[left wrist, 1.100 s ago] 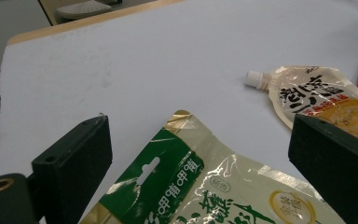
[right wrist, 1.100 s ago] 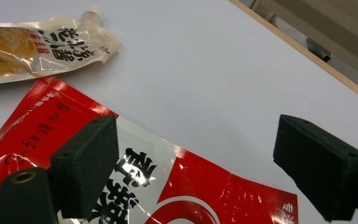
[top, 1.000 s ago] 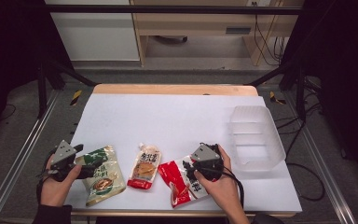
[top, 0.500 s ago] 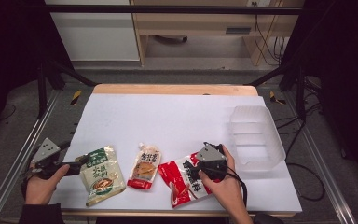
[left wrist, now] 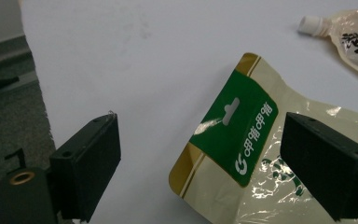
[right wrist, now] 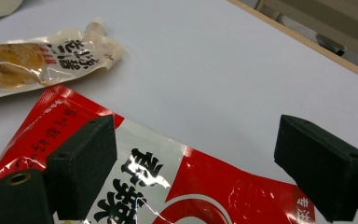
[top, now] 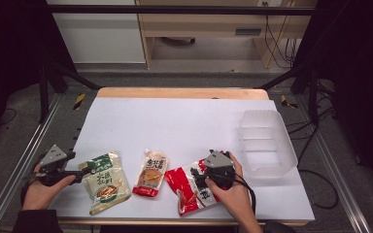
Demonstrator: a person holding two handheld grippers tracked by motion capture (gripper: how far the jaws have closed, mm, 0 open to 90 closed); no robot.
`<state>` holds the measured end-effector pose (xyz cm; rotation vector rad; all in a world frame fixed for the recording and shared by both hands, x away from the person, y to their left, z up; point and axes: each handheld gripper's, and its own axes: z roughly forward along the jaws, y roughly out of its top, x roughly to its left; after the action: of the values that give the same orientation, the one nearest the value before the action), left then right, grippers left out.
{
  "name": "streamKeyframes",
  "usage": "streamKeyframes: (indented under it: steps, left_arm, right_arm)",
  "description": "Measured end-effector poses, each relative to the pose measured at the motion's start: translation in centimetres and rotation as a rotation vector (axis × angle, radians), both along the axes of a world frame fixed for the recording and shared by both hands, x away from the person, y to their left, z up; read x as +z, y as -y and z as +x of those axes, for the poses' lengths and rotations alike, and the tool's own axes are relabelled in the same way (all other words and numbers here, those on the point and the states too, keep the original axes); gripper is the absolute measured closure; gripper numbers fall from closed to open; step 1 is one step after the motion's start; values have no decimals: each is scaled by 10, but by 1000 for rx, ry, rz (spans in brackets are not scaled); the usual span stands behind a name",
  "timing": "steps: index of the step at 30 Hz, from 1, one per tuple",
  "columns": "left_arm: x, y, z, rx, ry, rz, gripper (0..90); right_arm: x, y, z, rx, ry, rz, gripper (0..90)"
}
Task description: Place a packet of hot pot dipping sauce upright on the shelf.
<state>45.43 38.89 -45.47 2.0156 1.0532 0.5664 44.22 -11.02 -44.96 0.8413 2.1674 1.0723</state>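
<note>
White paper covers the table (top: pixel 184 121), and dark floor and metal rails surround it.

Starting from the left gripper (top: pixel 80 173): its jaws stand wide apart and hold nothing. In the left gripper view, the green and cream pouch (left wrist: pixel 261 154) lies flat between them, its green header with the hang hole pointing to the far left. In the high view this pouch lies at the near left of the table, just beside the gripper tip.

The right gripper (top: pixel 209 182) is also released, with its jaws spread. It hovers over the red and white pouch (top: pixel 192 187), which lies flat at the near middle. In the right gripper view one jaw is over the red corner and the other is over bare paper beyond the pouch edge. I cannot tell if the jaws touch the pouch.

Between the two pouches lies the spouted sauce pouch (top: pixel 150 174), apart from both. A clear plastic bin (top: pixel 267 141) stands at the right side, well apart from the pouches, and looks empty.

What could go wrong, in my judgement: both pouches are thin, flat and glossy, so jaws closing from above may slide over the film and catch nothing, or only push the pouch along the paper. A pinch on one corner could let the pouch swing and slip out. The paper may also wrinkle if a jaw scrapes it.
</note>
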Motion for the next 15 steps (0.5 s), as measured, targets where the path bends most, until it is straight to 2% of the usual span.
streamKeyframes:
  steps: [6, 7, 9, 12, 14, 15]
  left_arm:
    - [-7, -3, 1, 0, -44, -30, 172]
    - [-9, -3, 2, 1, -62, -24, 181]
    - [-10, -2, 3, -1, -67, -12, 201]
    - [-12, 0, 5, -18, -86, -11, 223]
    - [-13, 1, 5, -31, -99, -13, 268]
    - [-13, 2, 3, -56, -115, -11, 291]
  right_arm:
    - [-3, -5, -3, 6, 1, -46, 133]
    - [-4, -5, -3, 8, -2, -51, 133]
    - [-4, -5, -3, 10, -3, -55, 133]
    - [-4, -4, -2, 9, -7, -58, 133]
    - [-4, -4, -1, 6, -10, -55, 133]
    - [-4, -3, -1, 5, -11, -60, 134]
